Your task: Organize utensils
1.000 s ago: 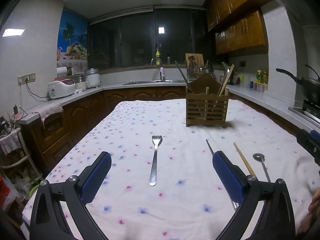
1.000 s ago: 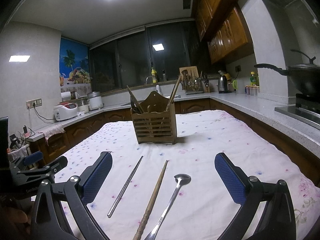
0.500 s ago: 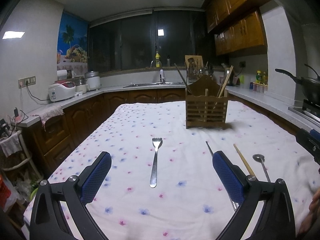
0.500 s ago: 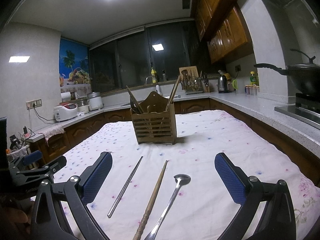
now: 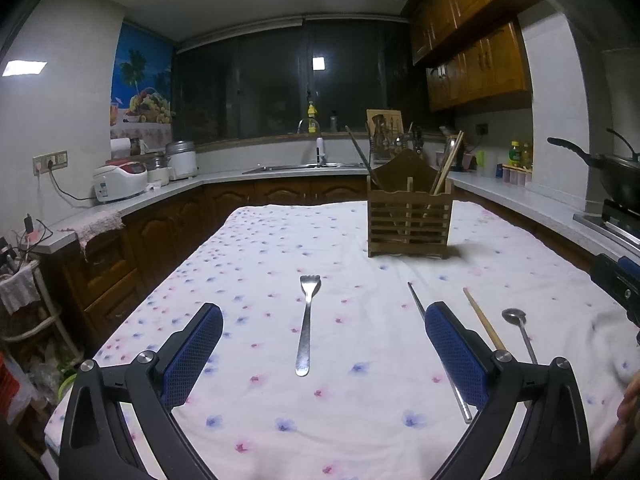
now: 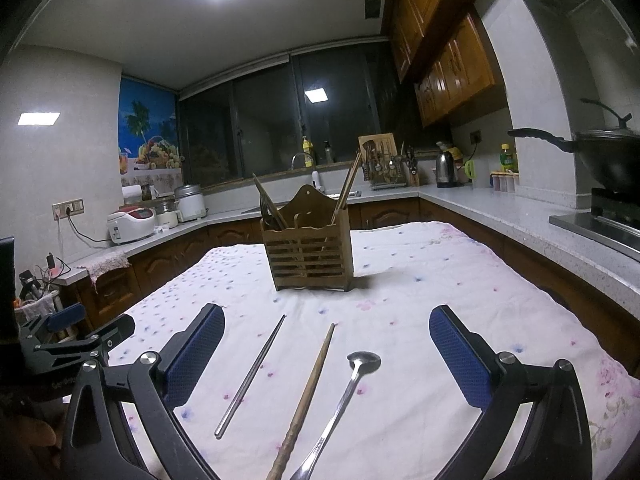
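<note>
Both tools wide apart, empty. Left gripper (image 5: pixel 318 348) hovers over the fork (image 5: pixel 307 322); right gripper (image 6: pixel 326 354) over metal chopstick (image 6: pixel 251 376), wooden chopstick (image 6: pixel 308 396), spoon (image 6: pixel 344 396). All lie flat mid-table, nearer the near edge than the wooden caddy (image 6: pixel 308 256). Partly sorted; any pickup means closing across a thin handle.

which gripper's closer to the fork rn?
Left. The left gripper is open with the fork lying straight ahead between its fingers; the right gripper faces the spoon, off to the side.
</note>
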Demonstrator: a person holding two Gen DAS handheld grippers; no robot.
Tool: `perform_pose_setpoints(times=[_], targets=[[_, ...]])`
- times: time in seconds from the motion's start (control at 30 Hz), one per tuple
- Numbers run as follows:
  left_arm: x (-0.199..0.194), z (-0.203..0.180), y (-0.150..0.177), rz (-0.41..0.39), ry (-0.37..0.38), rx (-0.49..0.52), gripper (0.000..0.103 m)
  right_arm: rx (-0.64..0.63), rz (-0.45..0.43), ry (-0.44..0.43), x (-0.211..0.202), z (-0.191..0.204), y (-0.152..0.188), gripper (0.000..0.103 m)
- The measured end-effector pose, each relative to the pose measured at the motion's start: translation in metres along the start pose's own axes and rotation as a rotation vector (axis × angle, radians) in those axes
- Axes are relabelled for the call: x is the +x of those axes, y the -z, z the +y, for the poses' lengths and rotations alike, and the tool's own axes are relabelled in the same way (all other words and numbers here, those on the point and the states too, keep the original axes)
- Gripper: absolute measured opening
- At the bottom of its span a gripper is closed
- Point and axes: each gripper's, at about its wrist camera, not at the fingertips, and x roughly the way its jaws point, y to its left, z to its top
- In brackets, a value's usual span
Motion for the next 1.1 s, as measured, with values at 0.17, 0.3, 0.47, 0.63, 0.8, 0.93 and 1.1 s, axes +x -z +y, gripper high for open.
perform_pose_setpoints(times=[0.17, 0.3, 0.47, 0.63, 0.8, 0.93, 1.1], targets=[[0.001, 0.001, -0.001, 0.002, 0.001, 0.0, 0.102, 0.0, -0.001, 0.0, 0.0, 0.0, 0.0, 0.103], [0.001, 0.0, -0.001, 0.005, 0.006, 0.001, 0.102, 0.001, -0.001, 0.0, 0.0, 0.0, 0.0, 0.103], [0.002, -0.002, -0.002, 0.008, 0.006, 0.003, 0.102, 0.001, -0.001, 0.003, 0.0, 0.001, 0.0, 0.103], [0.005, -0.003, -0.003, 0.02, 0.011, -0.001, 0.102, 0.004, 0.003, 0.002, 0.001, 0.001, -0.001, 0.103], [0.008, -0.004, -0.005, 0.027, 0.016, -0.005, 0.102, 0.003, 0.01, 0.006, 0.001, 0.003, -0.002, 0.103], [0.009, -0.005, -0.006, 0.034, 0.02, -0.009, 0.102, 0.007, 0.014, 0.005, 0.001, 0.004, -0.003, 0.103], [0.011, -0.007, -0.008, 0.039, 0.025, -0.008, 0.102, 0.006, 0.024, 0.011, 0.004, 0.002, -0.005, 0.103]])
